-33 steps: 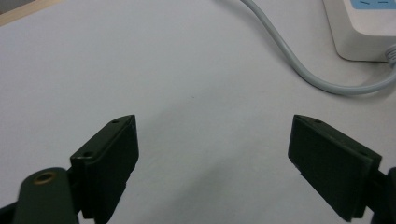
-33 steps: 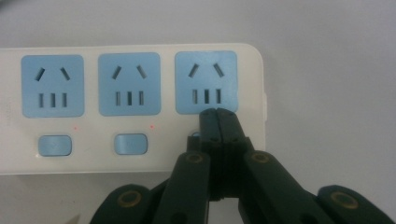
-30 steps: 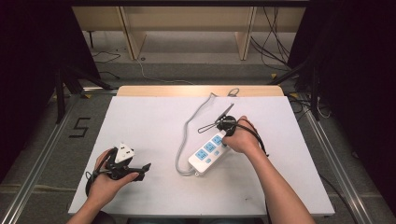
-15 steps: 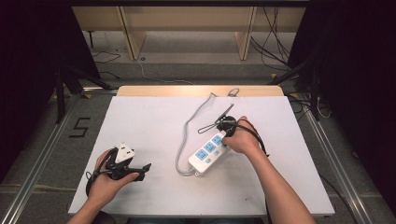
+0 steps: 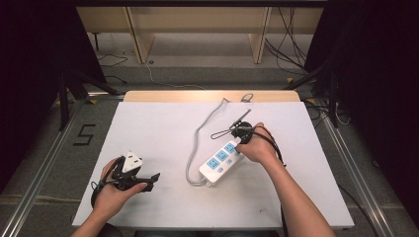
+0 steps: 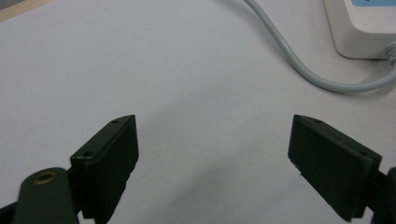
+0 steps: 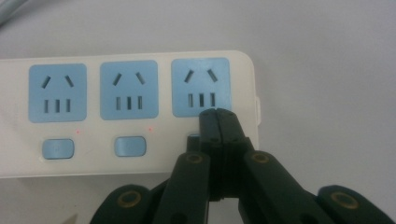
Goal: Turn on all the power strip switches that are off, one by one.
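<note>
- Left gripper [image 5: 148,178] at about 7 o'clock on the tabletop [image 5: 163,128], resting low in the left hand [image 5: 111,190], pointed toward 3 o'clock; fingers [image 6: 109,158] spread wide apart with nothing between them, bare white surface beneath.
- Small white block, perhaps a plug or adapter [image 5: 131,161], just beside that gripper's body; hard to tell whether merely resting against it.
- Grey cable [image 5: 197,143] looping from 12 o'clock down past the centre to the near end of the power strip [image 5: 220,163].
- Power strip lying slantwise just right of centre, three blue sockets facing up, a blue switch under each.
- Right gripper [image 7: 217,122] at about 2 o'clock of centre, held in the right hand [image 5: 257,148]; fingers pressed together, gripping nothing, tips down on the strip's face at the end switch [image 7: 192,137], which is mostly hidden behind them.
- Faint red dots [image 7: 77,132] beside the other two switches; any light by the end switch hidden behind the fingers.
- Judged progress: contact with the end switch made, press apparently under way; whether it has toggled cannot be told.
- Left to do, by judgement: finishing the press, lifting off, possibly working the two other switches; nothing plugged into any socket.
</note>
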`<state>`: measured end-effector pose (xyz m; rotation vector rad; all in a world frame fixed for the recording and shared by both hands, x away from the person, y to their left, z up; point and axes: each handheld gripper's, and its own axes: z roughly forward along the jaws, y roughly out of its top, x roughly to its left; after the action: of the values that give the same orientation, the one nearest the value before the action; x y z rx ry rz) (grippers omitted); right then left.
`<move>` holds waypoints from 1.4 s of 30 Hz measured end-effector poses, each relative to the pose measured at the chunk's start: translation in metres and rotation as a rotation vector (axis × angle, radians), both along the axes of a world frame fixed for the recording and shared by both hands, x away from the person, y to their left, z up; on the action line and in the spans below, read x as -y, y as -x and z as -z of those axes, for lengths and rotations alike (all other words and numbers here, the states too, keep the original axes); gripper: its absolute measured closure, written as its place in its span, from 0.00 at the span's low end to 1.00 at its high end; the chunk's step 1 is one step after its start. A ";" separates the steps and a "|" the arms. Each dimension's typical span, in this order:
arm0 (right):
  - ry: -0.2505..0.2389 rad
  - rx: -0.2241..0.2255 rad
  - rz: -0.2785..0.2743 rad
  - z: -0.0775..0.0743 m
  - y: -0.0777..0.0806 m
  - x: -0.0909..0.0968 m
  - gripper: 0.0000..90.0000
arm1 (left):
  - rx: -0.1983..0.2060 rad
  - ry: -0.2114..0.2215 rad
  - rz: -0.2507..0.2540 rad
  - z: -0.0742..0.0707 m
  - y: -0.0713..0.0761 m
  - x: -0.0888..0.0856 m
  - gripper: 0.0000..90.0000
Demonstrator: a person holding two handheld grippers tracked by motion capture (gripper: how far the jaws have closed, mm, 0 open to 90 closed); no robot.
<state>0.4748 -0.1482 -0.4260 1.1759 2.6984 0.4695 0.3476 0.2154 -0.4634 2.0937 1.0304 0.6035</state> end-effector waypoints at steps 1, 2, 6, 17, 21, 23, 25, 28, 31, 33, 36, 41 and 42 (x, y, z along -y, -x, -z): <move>-0.002 0.004 0.006 -0.001 0.000 0.000 1.00 | 0.000 0.000 -0.001 0.000 0.000 0.000 0.18; -0.007 0.006 0.009 -0.002 0.000 0.000 1.00 | 0.001 -0.001 0.000 0.000 0.000 0.000 0.18; -0.008 0.018 0.012 -0.004 0.001 0.004 1.00 | -0.002 0.001 -0.001 0.000 0.000 0.001 0.18; -0.023 0.028 0.019 -0.006 0.002 0.010 1.00 | 0.000 -0.001 -0.001 0.000 0.000 0.000 0.18; -0.030 0.033 0.023 -0.007 0.004 0.014 1.00 | 0.000 -0.001 -0.002 0.000 0.000 0.000 0.18; -0.031 0.035 0.028 -0.007 0.004 0.015 1.00 | 0.001 -0.002 -0.002 0.000 0.000 0.000 0.18; -0.034 0.040 0.028 -0.008 0.005 0.018 1.00 | 0.000 -0.001 -0.002 0.000 0.000 0.000 0.18; -0.045 0.042 0.033 -0.008 0.007 0.022 1.00 | 0.000 -0.001 -0.002 0.000 0.000 0.000 0.18; -0.054 0.047 0.035 -0.008 0.009 0.026 1.00 | -0.001 0.000 -0.005 0.000 0.000 0.000 0.18; -0.057 0.052 0.036 -0.008 0.010 0.030 1.00 | -0.002 0.001 -0.006 0.001 -0.001 0.000 0.18; -0.065 0.066 0.044 -0.008 0.013 0.035 0.98 | -0.001 0.002 -0.007 0.001 0.000 0.000 0.18; -0.073 0.075 0.055 -0.007 0.017 0.046 0.96 | -0.003 0.000 -0.007 0.001 -0.001 0.000 0.18; -0.074 0.079 0.055 -0.007 0.017 0.047 0.96 | -0.003 0.001 -0.008 0.001 -0.001 0.000 0.18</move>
<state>0.4573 -0.1955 -0.4186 1.2205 2.5954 0.5993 0.3483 0.2155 -0.4644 2.0918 1.0406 0.6035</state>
